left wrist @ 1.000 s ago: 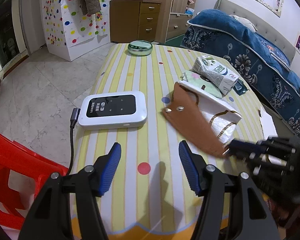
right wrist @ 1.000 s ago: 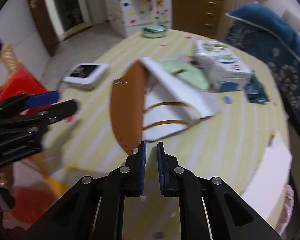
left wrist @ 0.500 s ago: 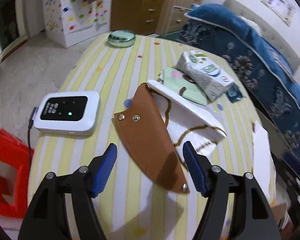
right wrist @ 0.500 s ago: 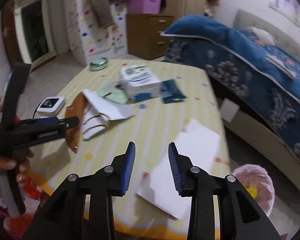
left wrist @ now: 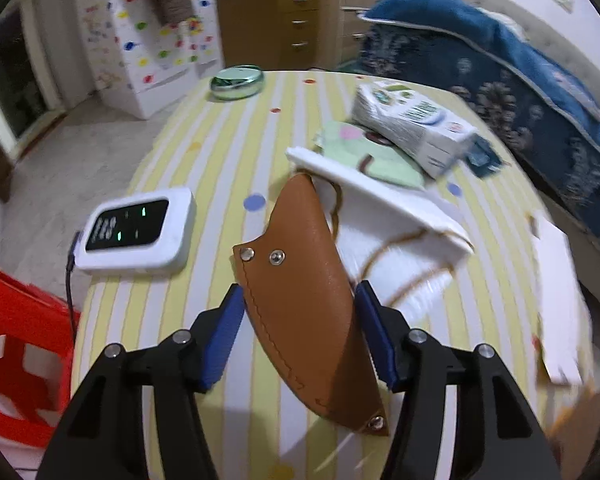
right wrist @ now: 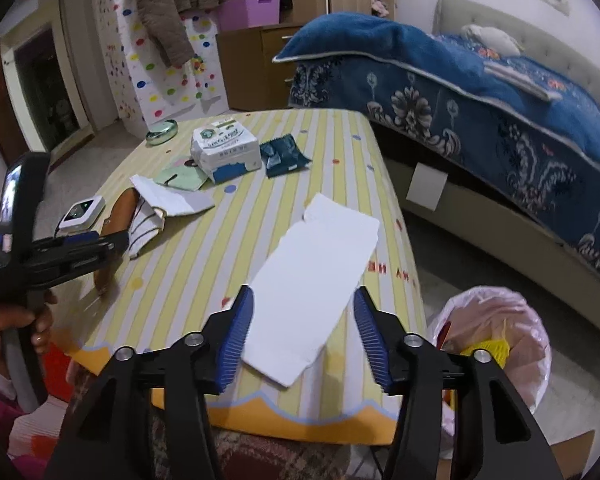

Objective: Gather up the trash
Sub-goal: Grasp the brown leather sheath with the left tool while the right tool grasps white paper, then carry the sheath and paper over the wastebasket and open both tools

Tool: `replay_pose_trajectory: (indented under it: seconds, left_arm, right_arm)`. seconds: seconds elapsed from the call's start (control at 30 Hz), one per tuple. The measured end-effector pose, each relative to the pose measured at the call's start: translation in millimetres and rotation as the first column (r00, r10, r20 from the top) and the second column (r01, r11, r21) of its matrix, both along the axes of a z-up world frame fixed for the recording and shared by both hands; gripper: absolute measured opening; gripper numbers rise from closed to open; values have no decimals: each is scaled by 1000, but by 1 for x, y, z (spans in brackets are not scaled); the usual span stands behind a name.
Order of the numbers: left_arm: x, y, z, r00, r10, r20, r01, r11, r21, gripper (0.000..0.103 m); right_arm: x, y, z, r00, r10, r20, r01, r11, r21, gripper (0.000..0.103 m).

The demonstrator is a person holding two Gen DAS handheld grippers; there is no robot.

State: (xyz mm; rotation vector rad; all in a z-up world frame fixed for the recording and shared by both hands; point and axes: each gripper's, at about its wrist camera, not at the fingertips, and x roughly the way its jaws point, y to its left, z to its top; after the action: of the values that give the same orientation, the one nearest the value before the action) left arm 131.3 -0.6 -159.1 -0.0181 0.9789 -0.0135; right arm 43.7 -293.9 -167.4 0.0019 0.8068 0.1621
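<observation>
Left claw (left wrist: pixel 300 336) spread wide around the brown leather sheath (left wrist: pixel 304 292) at lower centre, right claw (right wrist: pixel 304 336) released over white paper (right wrist: pixel 316 280) on the striped bench (right wrist: pixel 204 264), pink-lined trash bin (right wrist: pixel 500 344) lower right.

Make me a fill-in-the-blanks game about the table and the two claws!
1. The left claw is open around a ______ leather sheath.
2. The right claw is open over a sheet of white ______ at the table edge.
3. The trash bin beside the table has a ______ bag.
4. The tissue pack lies next to a dark ______ wrapper.

Answers: brown, paper, pink, green
</observation>
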Motion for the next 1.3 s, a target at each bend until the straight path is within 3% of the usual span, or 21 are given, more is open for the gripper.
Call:
replay_pose_trajectory:
  seconds: [0.13,0.4,0.53,0.67,0.77,1.13,1.3]
  left_arm:
    - [-27,10,7,999,-48,-12,47,997,-55,53]
    - [-54,-1,27,990,-141,29,143,984,-104,53]
    - [-58,-11,30,983,-180,36,183,976,-120,53]
    - [-60,-15,33,980,-195,40,199,972,-128,53]
    - [-60,-16,33,979,-199,42,203,970,-130,53]
    - [-62,-23,33,973,-225,44,229,966,-123,53]
    - [-65,-34,39,965,-257,60,262,958,-118,53]
  right_arm:
    - [-9,0,-9,1000,7,-27,-6,1000,17,68]
    - [-26,26,-23,994,94,-49,-96,994,-45,67]
    - [-25,36,-30,990,128,-61,-134,984,-117,55]
    - [-15,39,-40,987,135,-82,-147,975,-166,53]
    - [-6,33,-43,985,152,-80,-160,980,-116,50]
    - [6,26,-30,986,165,-39,-168,982,-86,3]
    - [-9,7,0,994,91,61,-87,994,-72,0]
